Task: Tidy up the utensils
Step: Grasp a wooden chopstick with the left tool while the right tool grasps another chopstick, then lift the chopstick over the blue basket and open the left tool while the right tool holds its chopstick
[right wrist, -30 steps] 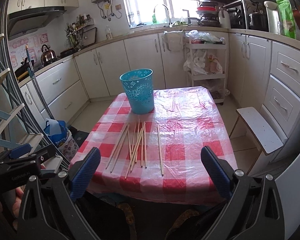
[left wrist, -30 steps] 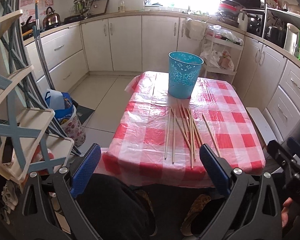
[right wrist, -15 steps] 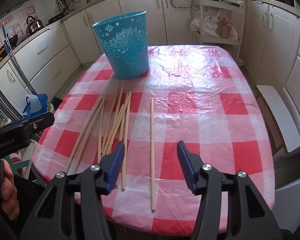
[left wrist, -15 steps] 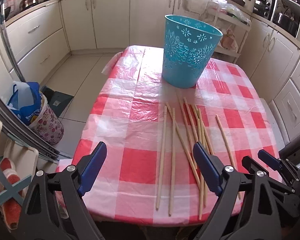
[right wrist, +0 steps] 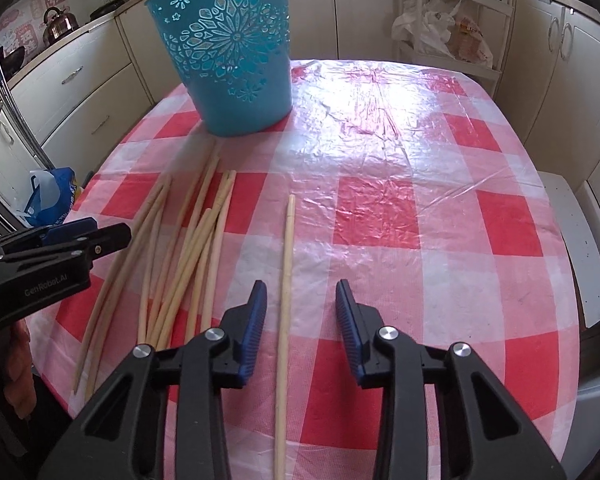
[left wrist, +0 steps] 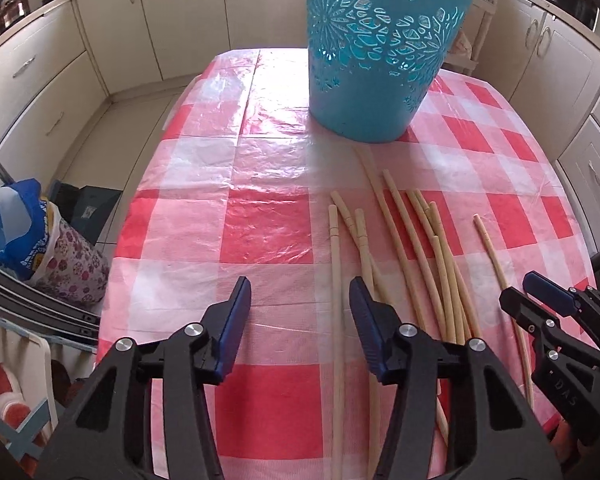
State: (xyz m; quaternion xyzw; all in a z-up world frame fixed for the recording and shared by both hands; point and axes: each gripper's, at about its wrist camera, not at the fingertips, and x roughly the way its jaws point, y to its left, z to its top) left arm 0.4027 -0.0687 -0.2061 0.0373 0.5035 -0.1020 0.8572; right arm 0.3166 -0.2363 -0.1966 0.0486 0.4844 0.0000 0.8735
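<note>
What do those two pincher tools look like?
The left gripper and the right gripper look alike: black plastic frames with silver round bolts, and two fingers faced with ridged blue pads. White lettering is printed on the side of each body. No cables or sleeves show.

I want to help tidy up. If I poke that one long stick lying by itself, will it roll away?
Probably: the lone chopstick looks round and thin, and the plastic tablecloth looks shiny. It seems stiff and likely light.

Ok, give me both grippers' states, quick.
Left gripper: closing, one chopstick between its jaws, not gripped.
Right gripper: closing around the lone chopstick, not gripped.
</note>
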